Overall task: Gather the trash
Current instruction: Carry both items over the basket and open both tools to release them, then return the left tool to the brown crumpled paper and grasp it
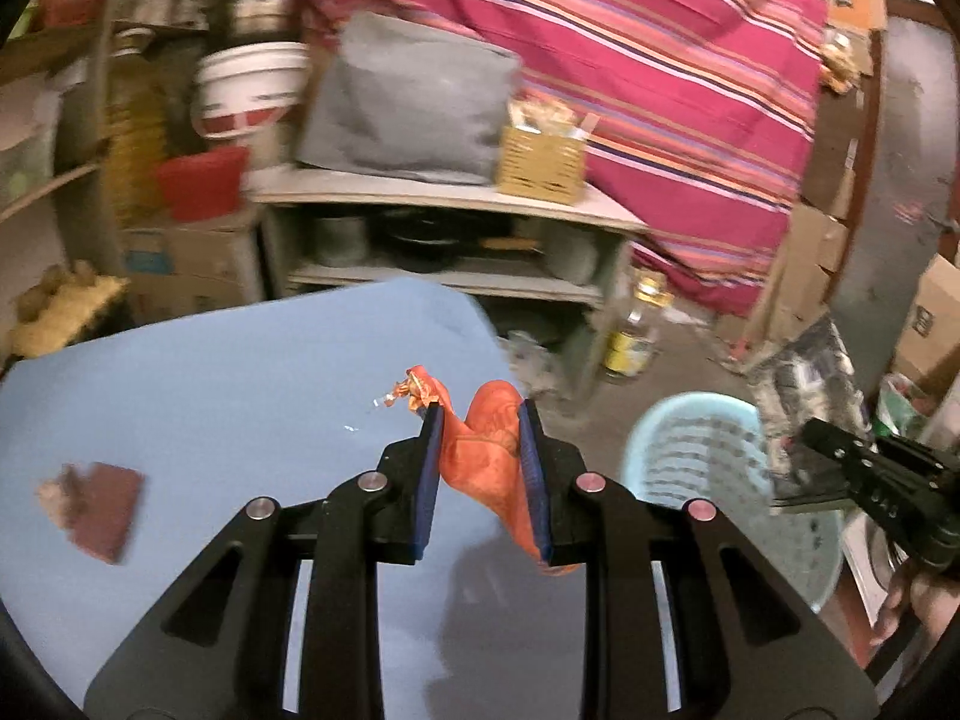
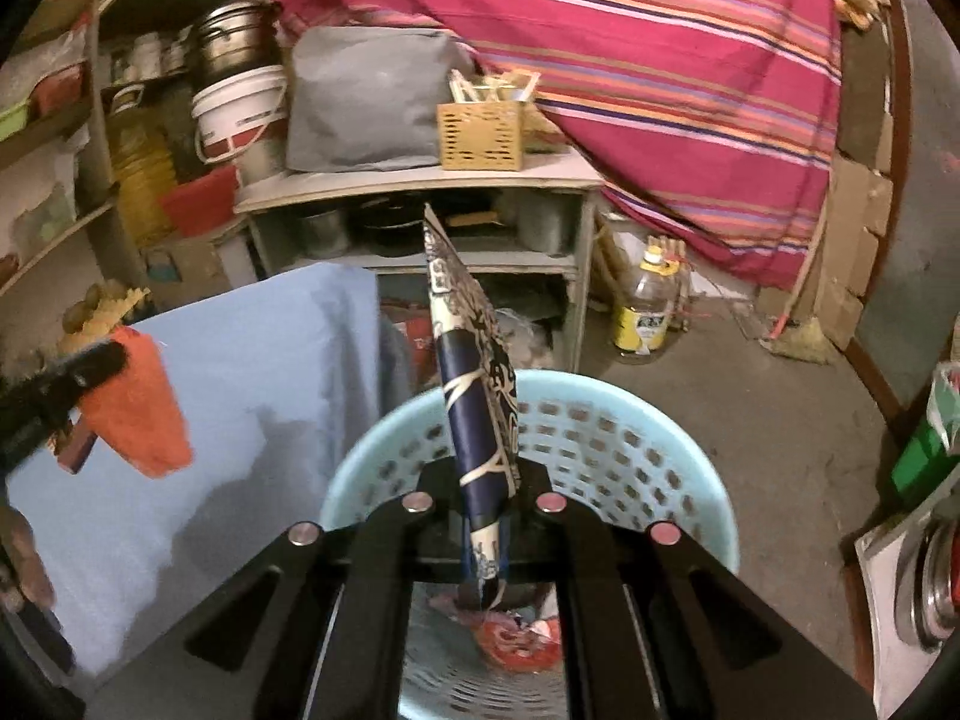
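My left gripper (image 1: 480, 426) pinches a crinkled, glossy orange wrapper (image 1: 480, 462). My right gripper (image 2: 486, 516) clamps a shiny printed foil packet (image 2: 474, 396) over the matt perforated plastic basket (image 2: 606, 420).

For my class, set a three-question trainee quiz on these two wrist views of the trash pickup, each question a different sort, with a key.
1. True or false: the left gripper is shut on an orange wrapper.
2. Multiple choice: the right gripper holds its dark blue patterned wrapper above
A. the blue table
B. the light blue basket
C. the shelf
3. Fill in: a brown wrapper lies on the ____ tablecloth.

Key: 1 true; 2 B; 3 blue.
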### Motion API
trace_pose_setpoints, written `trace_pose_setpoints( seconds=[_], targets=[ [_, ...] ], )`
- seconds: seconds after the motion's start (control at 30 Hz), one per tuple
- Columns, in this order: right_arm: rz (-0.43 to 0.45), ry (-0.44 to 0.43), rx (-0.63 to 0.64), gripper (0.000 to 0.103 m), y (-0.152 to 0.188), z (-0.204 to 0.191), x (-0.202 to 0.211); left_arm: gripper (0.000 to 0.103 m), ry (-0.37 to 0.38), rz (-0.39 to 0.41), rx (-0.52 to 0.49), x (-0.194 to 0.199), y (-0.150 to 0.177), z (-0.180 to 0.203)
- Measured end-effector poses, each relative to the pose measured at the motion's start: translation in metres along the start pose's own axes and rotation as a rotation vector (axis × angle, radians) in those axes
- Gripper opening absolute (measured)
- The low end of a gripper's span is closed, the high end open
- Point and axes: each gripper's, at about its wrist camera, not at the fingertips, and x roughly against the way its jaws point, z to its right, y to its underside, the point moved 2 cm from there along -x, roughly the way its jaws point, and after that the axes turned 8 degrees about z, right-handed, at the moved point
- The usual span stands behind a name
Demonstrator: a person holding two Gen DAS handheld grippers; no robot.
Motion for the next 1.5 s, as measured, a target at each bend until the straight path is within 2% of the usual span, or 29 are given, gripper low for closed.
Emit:
trace_pose_setpoints(
  seconds=[0.1, 0.27, 0.47, 0.57, 0.67, 0.73, 0.8, 0.9, 1.0, 1.1, 1.17, 1.23, 1.27, 1.37, 1.43, 1.5],
  targets=[
    [-0.006, -0.001, -0.023, 0.005, 0.003, 0.020, 0.001, 0.024, 0.042, -0.010, -0.023, -0.009, 0.007, 0.036],
    [-0.007, 0.004, -0.059, 0.005, 0.007, 0.041, 0.002, 0.024, 0.100, -0.041, -0.028, -0.023, 0.014, 0.076],
    [-0.015, 0.006, -0.086, 0.005, 0.011, 0.053, 0.001, 0.024, 0.146, -0.070, -0.040, -0.037, 0.015, 0.109],
    [-0.029, 0.006, -0.106, 0.005, 0.014, 0.059, -0.003, 0.029, 0.157, -0.085, -0.049, -0.040, 0.016, 0.118],
    [-0.038, 0.006, -0.113, 0.005, 0.016, 0.060, -0.007, 0.045, 0.160, -0.090, -0.062, -0.040, 0.018, 0.125],
    [-0.042, 0.005, -0.115, 0.005, 0.017, 0.061, -0.007, 0.061, 0.157, -0.087, -0.069, -0.037, 0.018, 0.125],
    [-0.043, 0.006, -0.115, 0.005, 0.018, 0.060, -0.008, 0.070, 0.147, -0.083, -0.075, -0.034, 0.017, 0.122],
    [-0.047, 0.007, -0.118, 0.005, 0.018, 0.058, -0.009, 0.075, 0.146, -0.080, -0.071, -0.028, 0.016, 0.117],
    [-0.052, 0.006, -0.114, 0.006, 0.019, 0.055, -0.010, 0.086, 0.113, -0.045, -0.081, -0.018, 0.012, 0.105],
    [-0.071, -0.011, -0.101, 0.009, 0.021, 0.045, -0.015, 0.093, 0.069, -0.010, -0.094, -0.004, 0.008, 0.086],
    [-0.087, 0.020, -0.067, 0.017, 0.023, 0.036, -0.021, 0.094, 0.046, 0.000, -0.093, 0.004, 0.005, 0.072],
    [-0.093, 0.068, -0.030, 0.061, 0.024, 0.030, -0.024, 0.095, 0.018, 0.006, -0.087, 0.012, 0.001, 0.055],
    [-0.090, 0.090, -0.020, 0.067, 0.025, 0.027, -0.024, 0.096, 0.007, 0.010, -0.082, 0.017, 0.000, 0.045],
    [-0.100, 0.113, -0.024, 0.072, 0.024, 0.020, -0.024, 0.097, -0.036, 0.027, -0.065, 0.031, -0.003, 0.013],
    [-0.093, 0.136, -0.028, 0.084, 0.023, 0.015, -0.023, 0.097, -0.079, 0.036, -0.066, 0.040, -0.002, -0.012],
    [-0.082, 0.157, -0.022, 0.086, 0.021, 0.009, -0.022, 0.097, -0.123, 0.039, -0.055, 0.051, -0.001, -0.043]
  ],
)
